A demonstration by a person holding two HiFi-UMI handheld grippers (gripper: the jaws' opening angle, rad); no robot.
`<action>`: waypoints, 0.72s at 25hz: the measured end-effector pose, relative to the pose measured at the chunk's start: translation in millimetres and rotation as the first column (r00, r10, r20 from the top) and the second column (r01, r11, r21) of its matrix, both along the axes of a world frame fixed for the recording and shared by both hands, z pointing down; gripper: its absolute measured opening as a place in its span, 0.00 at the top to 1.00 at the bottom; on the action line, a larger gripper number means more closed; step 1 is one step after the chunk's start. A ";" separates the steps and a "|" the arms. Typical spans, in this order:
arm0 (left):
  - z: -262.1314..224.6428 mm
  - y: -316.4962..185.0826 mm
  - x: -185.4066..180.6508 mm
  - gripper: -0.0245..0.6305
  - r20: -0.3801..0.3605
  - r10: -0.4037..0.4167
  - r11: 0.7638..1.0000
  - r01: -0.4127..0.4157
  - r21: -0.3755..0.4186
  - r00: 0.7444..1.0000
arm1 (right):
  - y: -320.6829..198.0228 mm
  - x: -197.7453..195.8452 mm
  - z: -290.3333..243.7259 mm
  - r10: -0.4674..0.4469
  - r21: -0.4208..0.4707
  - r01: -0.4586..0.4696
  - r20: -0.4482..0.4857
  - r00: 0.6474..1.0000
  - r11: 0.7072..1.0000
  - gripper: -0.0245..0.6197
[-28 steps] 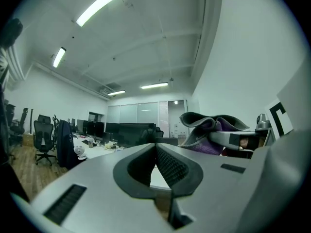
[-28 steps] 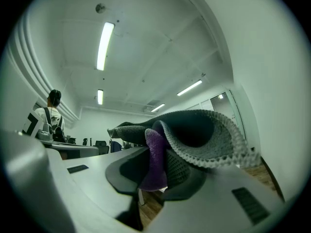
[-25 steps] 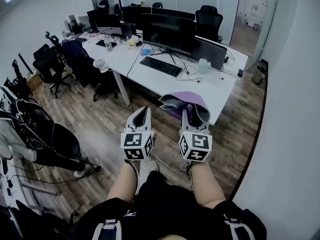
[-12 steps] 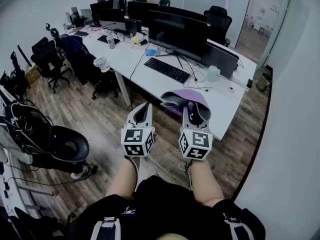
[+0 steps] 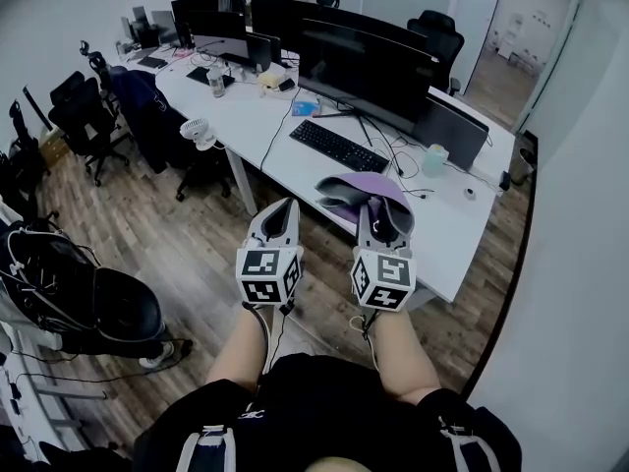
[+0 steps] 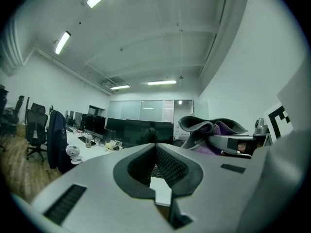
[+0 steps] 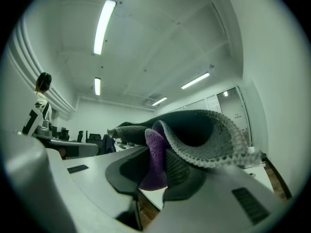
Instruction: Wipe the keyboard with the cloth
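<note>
- Far left in the head view: dark office chairs (image 5: pixel 74 116) stood on the wood floor (image 5: pixel 187 244), beside the long white surface (image 5: pixel 447 239).
- A small white fan (image 5: pixel 194 131) sat at the near edge of the surface, left of the keyboard.
- Left gripper (image 5: pixel 283 212): held over the floor, short of the surface edge and pointing toward it. Its own view showed the left gripper (image 6: pixel 156 147) clenched, with the ribbed pads meeting at the tip and nothing between them.
- Keyboard (image 5: pixel 339 147): black, lying flat on the surface in front of the wide dark monitor (image 5: pixel 369 67) and angled across the desktop. Neither gripper touched it; both were well short of it.
- Cloth (image 5: pixel 349 191): grey outside, purple inside, folded and flopped over leftward. It was held up in the air over the near edge of the surface, apart from the keyboard.
- Right gripper (image 5: pixel 380 219): level with the left one and just beside it. In its own view the right gripper (image 7: pixel 158 154) was clamped on the cloth (image 7: pixel 204 130), with the purple layer pinched between the pads and the grey knit curling above them.
- A pale green cup (image 5: pixel 432 157) stood on the surface right of the keyboard, among loose cables.
</note>
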State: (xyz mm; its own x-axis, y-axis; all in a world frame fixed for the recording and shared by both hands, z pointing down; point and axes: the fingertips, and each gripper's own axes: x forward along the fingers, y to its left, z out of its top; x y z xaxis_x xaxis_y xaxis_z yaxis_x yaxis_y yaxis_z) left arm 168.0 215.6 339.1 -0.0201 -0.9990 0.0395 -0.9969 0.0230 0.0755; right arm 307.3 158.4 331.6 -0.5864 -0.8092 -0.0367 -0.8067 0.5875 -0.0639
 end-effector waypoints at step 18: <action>11.4 -37.1 -137.1 0.93 -0.017 -0.072 0.997 0.072 -0.024 0.997 | -65.7 -132.7 6.6 -0.036 -0.013 0.036 -0.007 0.999 0.999 0.81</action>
